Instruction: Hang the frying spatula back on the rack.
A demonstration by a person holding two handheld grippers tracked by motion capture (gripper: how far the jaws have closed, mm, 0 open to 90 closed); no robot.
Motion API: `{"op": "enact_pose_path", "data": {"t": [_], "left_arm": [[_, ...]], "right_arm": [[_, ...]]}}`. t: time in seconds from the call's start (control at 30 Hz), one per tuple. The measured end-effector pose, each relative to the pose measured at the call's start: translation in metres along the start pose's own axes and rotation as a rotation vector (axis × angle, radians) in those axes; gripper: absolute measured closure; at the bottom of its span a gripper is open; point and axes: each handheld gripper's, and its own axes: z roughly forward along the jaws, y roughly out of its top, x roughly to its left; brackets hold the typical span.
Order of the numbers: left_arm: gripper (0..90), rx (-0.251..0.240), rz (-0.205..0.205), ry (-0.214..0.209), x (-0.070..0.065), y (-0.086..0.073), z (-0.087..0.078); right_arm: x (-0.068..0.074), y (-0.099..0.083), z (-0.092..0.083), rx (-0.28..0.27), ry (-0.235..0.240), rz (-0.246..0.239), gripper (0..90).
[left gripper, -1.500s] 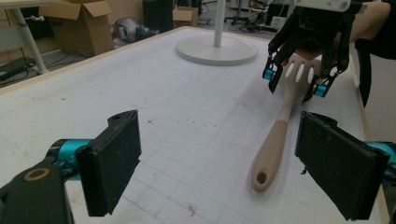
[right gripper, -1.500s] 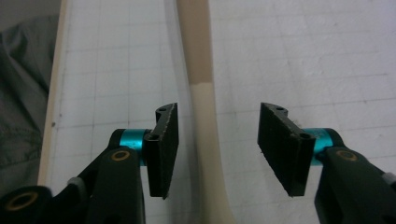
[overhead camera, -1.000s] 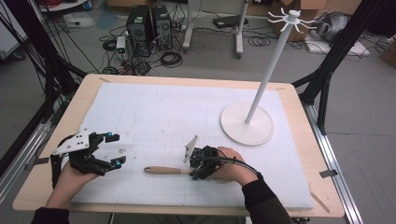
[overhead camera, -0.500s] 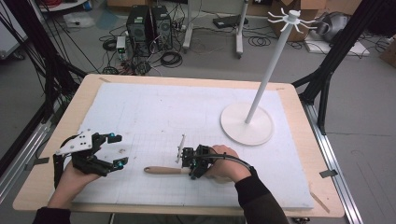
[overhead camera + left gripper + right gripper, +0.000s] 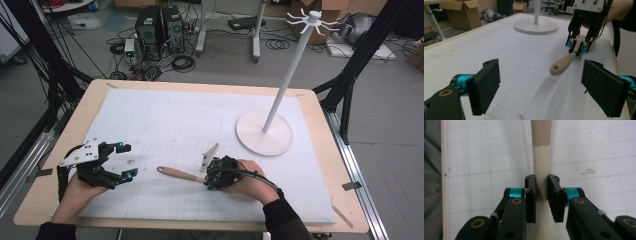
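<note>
Status: your right gripper (image 5: 541,192) has just closed, clenched on the spatula (image 5: 181,174); left gripper (image 5: 544,87) released, idle. Grasp done; lift and placement outstanding.

Matt wooden handle (image 5: 180,174), cream smooth neck; matt gridded white mat (image 5: 165,120).

A grey floor (image 5: 235,60) lies behind the wooden table (image 5: 320,107), with black computer boxes (image 5: 159,27), loose cables (image 5: 182,62) and cardboard boxes (image 5: 459,7).
</note>
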Motion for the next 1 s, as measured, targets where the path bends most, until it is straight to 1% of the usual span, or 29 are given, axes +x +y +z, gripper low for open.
{"op": "enact_pose_path", "data": {"t": [0.07, 0.1, 0.17, 0.2, 0.23, 0.27, 0.3, 0.4, 0.47, 0.5, 0.6, 0.7, 0.77, 0.93, 1.0], "left_arm": [[16.1, -0.003, 0.000, -0.004, -0.001, 0.001, 0.001], [16.1, -0.003, 0.002, -0.006, -0.001, 0.001, 0.001], [16.1, -0.008, 0.004, -0.010, -0.002, 0.003, 0.002], [16.1, -0.013, 0.003, -0.014, -0.003, 0.004, 0.003], [16.1, -0.018, 0.004, -0.017, -0.004, 0.004, 0.003], [16.1, -0.022, 0.006, -0.020, -0.005, 0.006, 0.004], [16.1, -0.025, 0.009, -0.025, -0.007, 0.007, 0.005], [16.5, -0.035, 0.020, -0.023, -0.013, 0.013, 0.010], [16.5, -0.046, 0.027, -0.026, -0.017, 0.017, 0.013], [16.4, -0.050, 0.031, -0.029, -0.019, 0.020, 0.014], [16.4, -0.059, 0.037, -0.037, -0.027, 0.028, 0.019], [16.4, -0.068, 0.032, -0.045, -0.034, 0.038, 0.025], [16.4, -0.075, 0.026, -0.046, -0.039, 0.045, 0.030], [17.2, -0.108, 0.015, -0.039, -0.054, 0.062, 0.049], [18.1, -0.129, -0.002, -0.041, -0.059, 0.067, 0.058]], "right_arm": [[-0.001, -0.003, -0.007, -0.027, -0.017, 0.013, 78.5], [-0.001, -0.005, -0.013, -0.049, -0.030, 0.019, 78.5], [-0.002, -0.008, -0.022, -0.092, -0.037, 0.026, 78.5], [-0.003, -0.009, -0.025, -0.116, -0.053, 0.015, 78.5], [-0.002, -0.010, -0.030, -0.128, -0.055, 0.031, 78.5], [-0.001, -0.011, -0.032, -0.141, -0.068, 0.031, 78.6], [0.000, -0.011, -0.035, -0.151, -0.088, 0.030, 78.5], [0.003, -0.012, -0.044, -0.192, -0.120, 0.043, 78.5], [0.004, -0.012, -0.049, -0.223, -0.146, 0.041, 78.5], [0.005, -0.012, -0.052, -0.242, -0.148, 0.048, 78.5], [0.007, -0.013, -0.060, -0.296, -0.182, 0.044, 78.5], [0.009, -0.015, -0.068, -0.348, -0.212, 0.051, 78.5], [0.009, -0.017, -0.073, -0.383, -0.226, 0.065, 78.5], [0.013, -0.018, -0.081, -0.464, -0.272, 0.087, 78.5], [0.014, -0.017, -0.082, -0.488, -0.284, 0.094, 78.5]]}}
